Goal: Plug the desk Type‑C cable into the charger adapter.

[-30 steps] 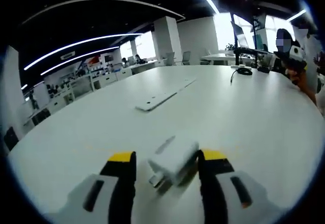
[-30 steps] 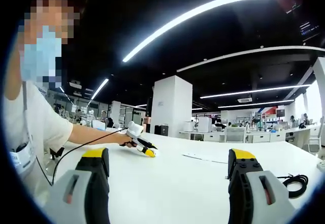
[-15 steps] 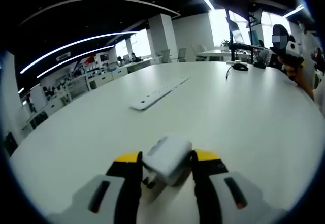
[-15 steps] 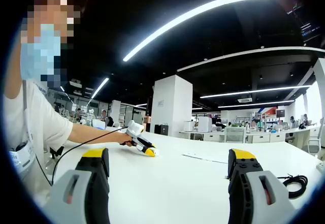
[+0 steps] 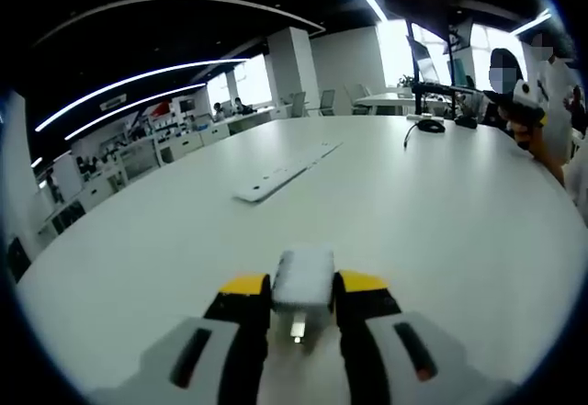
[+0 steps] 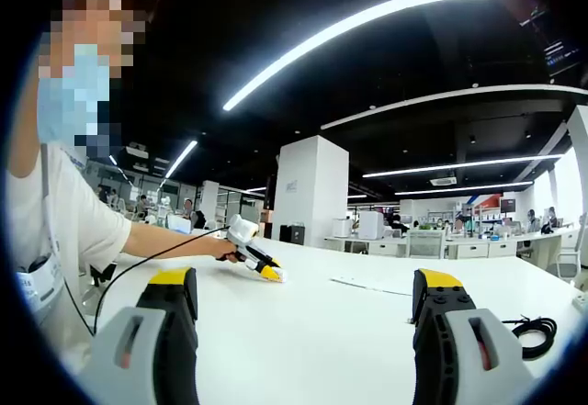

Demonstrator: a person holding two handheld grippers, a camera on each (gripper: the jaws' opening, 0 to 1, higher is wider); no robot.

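1. The left gripper [image 5: 301, 287] is clamped on the white charger adapter [image 5: 302, 281], its yellow-tipped jaws pressing both sides just above the white tabletop [image 5: 441, 203].
2. The adapter's metal prongs [image 5: 297, 328] point back toward the camera (slightly blurred).
3. A flat white strip [image 5: 283, 170] lies farther out on the tabletop, well apart from the adapter.
4. The black cable [image 5: 421, 128] sits coiled near the far edge; in the right gripper view its coil [image 6: 535, 327] rests just beyond the right jaw.
5. The right gripper [image 6: 303, 281] stands wide, with nothing between its jaws.
6. In the right gripper view, the person's hand [image 6: 223, 251] holds the left gripper low over the tabletop.
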